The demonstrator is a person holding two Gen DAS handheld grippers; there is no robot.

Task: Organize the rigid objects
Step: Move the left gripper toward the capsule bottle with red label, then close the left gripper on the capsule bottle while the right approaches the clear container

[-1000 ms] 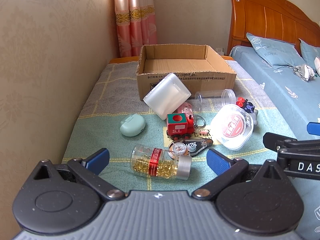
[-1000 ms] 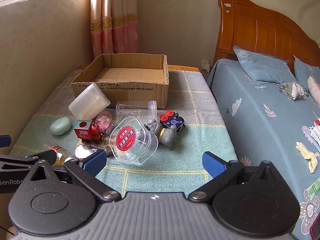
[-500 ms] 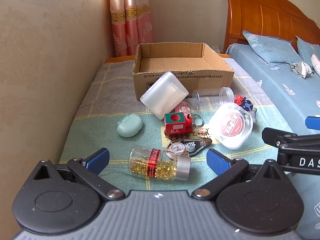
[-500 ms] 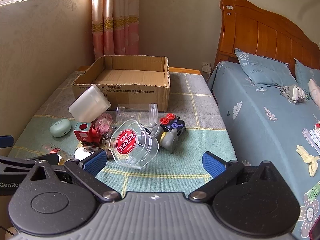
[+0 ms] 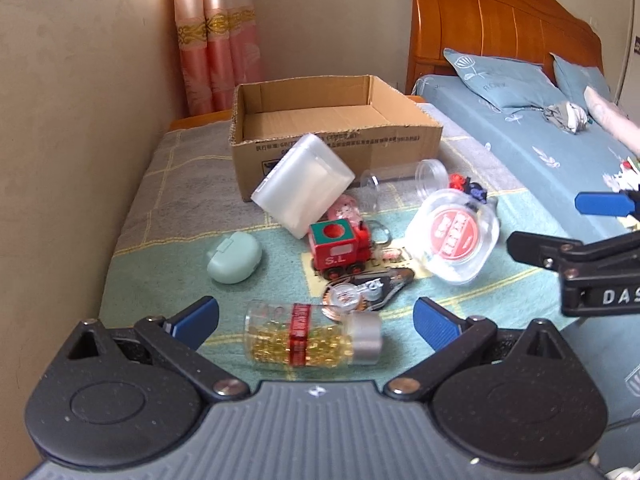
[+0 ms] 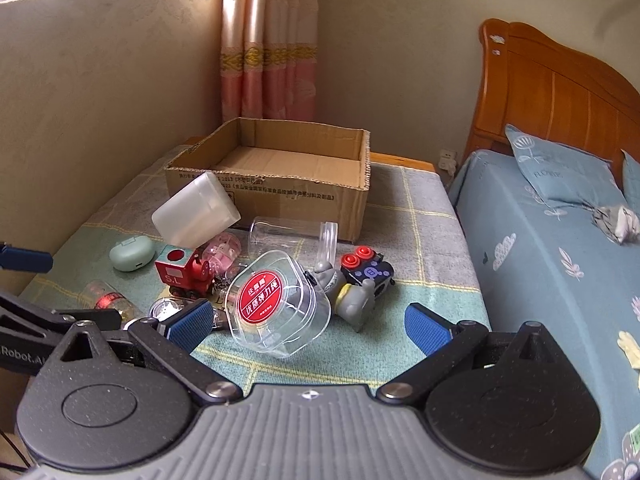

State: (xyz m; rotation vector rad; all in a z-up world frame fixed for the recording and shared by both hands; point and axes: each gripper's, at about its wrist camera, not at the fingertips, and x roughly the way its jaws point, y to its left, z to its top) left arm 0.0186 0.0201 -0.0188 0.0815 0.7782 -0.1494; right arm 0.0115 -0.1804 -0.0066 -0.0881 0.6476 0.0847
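A: What is to be taken first, and how is it lying?

B: The capsule bottle (image 5: 314, 338) is judged the nearest target; it is lying on its side on the checked cloth of the worktop (image 5: 168, 184), its silver cap turned to the right, just ahead of the left claw (image 5: 316, 316); that claw is spread wide with nothing between its blue pads.

A: And the other one?

B: The right claw (image 6: 306, 322) is likewise spread and empty; the clear tub with the red label (image 6: 276, 304) is seen just before it, tipped on its edge.

A: How should the bottle be gripped?

B: The pads are best brought down across the round body near the red band, not along its length; a smooth cylinder may roll or squirt out if it is pinched off-centre; the tape dispenser (image 5: 366, 290) lies just behind it and should not be caught.

A: Where is it to go?

B: Probably into the cardboard box (image 5: 340, 148) at the far end of the worktop, which appears empty; the frosted plastic case (image 5: 304, 186) leaning against its front wall and the red toy train (image 5: 338, 246) are to be cleared by lifting high.
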